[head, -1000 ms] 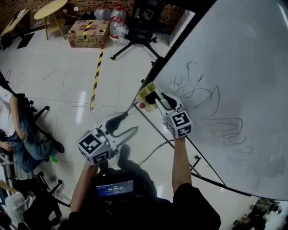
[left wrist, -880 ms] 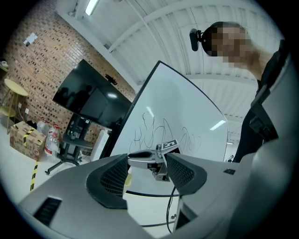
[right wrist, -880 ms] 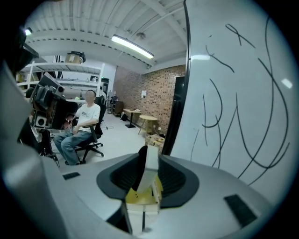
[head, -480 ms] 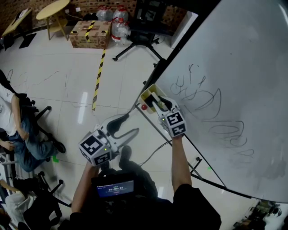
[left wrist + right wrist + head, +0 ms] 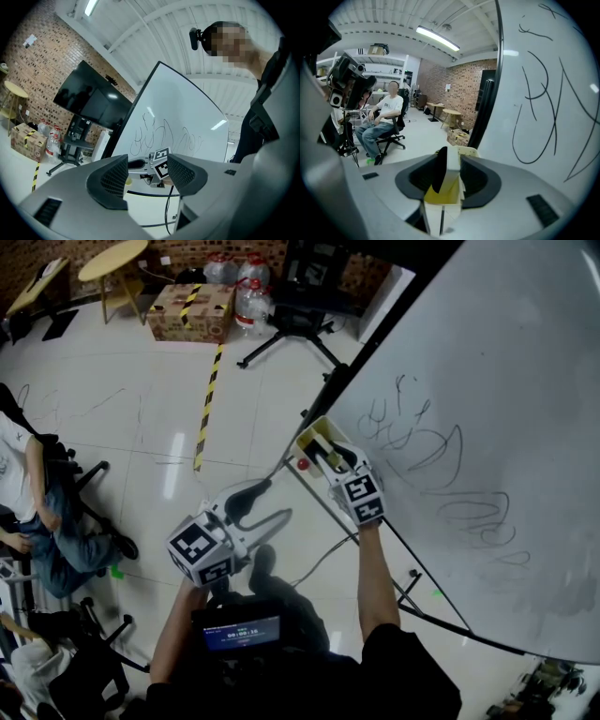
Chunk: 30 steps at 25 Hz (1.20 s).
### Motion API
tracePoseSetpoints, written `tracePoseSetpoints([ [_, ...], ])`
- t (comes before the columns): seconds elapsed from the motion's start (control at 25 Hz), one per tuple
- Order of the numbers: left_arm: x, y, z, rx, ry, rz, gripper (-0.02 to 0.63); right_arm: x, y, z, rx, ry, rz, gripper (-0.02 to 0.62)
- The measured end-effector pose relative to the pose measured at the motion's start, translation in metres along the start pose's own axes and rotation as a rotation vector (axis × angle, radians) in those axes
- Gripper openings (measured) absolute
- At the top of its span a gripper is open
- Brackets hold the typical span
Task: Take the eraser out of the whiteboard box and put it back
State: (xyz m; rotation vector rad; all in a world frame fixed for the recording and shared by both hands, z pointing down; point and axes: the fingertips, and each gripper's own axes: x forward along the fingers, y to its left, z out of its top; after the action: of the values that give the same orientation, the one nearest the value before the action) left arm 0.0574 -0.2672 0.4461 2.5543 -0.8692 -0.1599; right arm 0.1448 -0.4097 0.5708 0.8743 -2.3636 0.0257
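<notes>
Whiteboard (image 5: 487,381) with illegible black scribbles (image 5: 422,442), eraser (image 5: 449,166) upright in yellow whiteboard box (image 5: 443,196)

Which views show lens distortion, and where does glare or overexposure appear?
Head view: a bright streak of glare on the floor. Left gripper view: fisheye, black corners, whiteboard edge bowed. Right gripper view: fisheye too, ceiling lamp blown out white.

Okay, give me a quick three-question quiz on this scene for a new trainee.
1. True or false: the left gripper holds the eraser.
2. The whiteboard box is: A red, B yellow, C blue?
3. What stands between the jaws of the right gripper?
Key: 1 False; its jaws are apart with nothing between them. 2 B. 3 The eraser, just above the box; those jaws have just been opening.
</notes>
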Motion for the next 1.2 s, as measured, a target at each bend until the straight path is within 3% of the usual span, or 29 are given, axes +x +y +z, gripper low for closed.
tracePoseSetpoints([
  [0.2,-0.003,-0.006,0.002,0.004,0.0,-0.005,0.255,-0.004,-0.003,0.004,0.007,-0.011,-0.032,0.216],
  [0.72,-0.018,-0.015,0.012,0.039,-0.031,-0.04,0.255,-0.04,-0.003,0.035,0.048,-0.097,-0.082,0.206],
  [1.2,-0.048,-0.041,0.016,0.053,-0.047,-0.096,0.255,-0.123,0.045,0.092,0.153,-0.32,-0.039,0.103],
])
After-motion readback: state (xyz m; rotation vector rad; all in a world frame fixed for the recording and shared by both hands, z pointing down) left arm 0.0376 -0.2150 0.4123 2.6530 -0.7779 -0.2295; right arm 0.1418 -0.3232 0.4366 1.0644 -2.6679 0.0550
